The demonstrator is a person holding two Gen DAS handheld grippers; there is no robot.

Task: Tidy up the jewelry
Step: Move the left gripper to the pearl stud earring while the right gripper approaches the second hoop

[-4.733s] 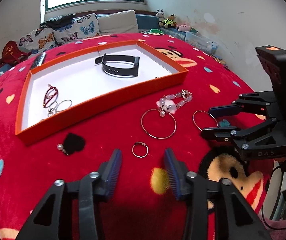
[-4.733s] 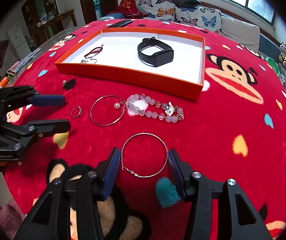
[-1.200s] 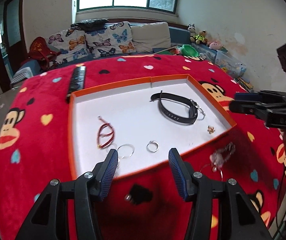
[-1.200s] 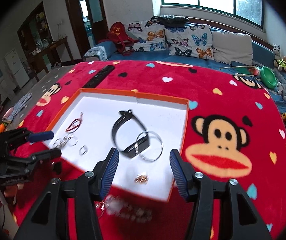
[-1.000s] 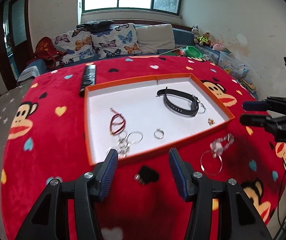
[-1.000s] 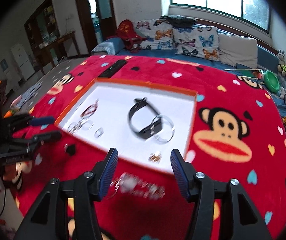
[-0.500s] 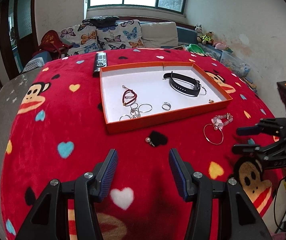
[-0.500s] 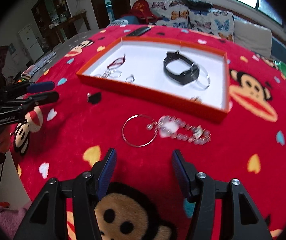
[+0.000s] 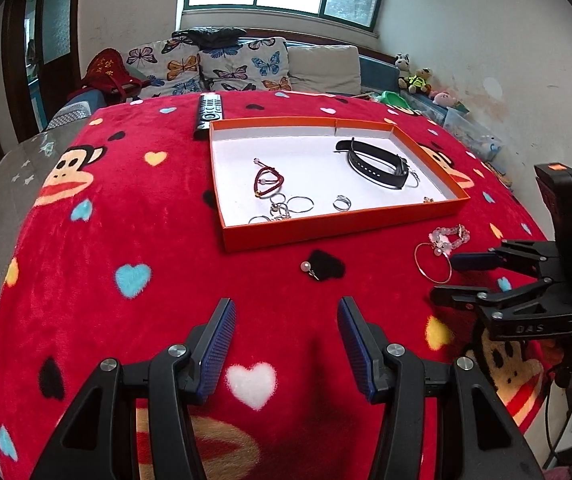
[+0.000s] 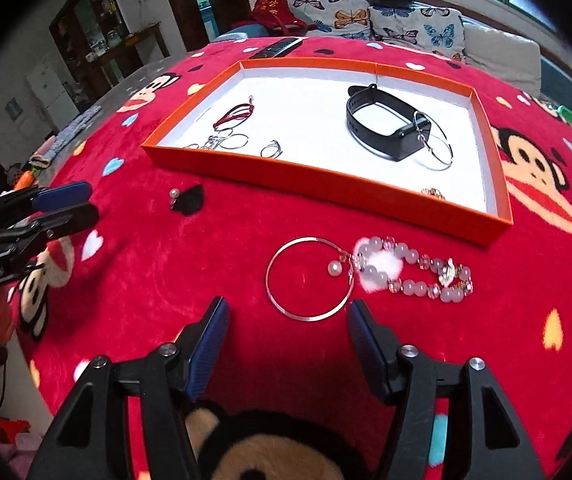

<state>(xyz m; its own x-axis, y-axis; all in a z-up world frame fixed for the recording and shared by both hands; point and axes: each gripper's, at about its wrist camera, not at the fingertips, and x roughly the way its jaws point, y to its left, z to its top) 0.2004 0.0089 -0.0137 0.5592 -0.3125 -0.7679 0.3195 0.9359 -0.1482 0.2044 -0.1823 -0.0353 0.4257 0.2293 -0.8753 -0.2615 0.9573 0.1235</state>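
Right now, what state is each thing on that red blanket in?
Orange tray: open, no lid.
Black watch band: in the tray, strap looped.
Silver hoop: in the tray, against the band.
Large silver hoop: on the blanket, outside the tray.
Pink bead bracelet: on the blanket, touching the large hoop.
Pearl earring: on the blanket, outside.
Left hand-held gripper: open, empty.
Right hand-held gripper: opening, empty.

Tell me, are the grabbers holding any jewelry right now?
No, nothing is held. The left gripper is open and empty. The right gripper has its jaws opening just short of the hoop, not touching it.
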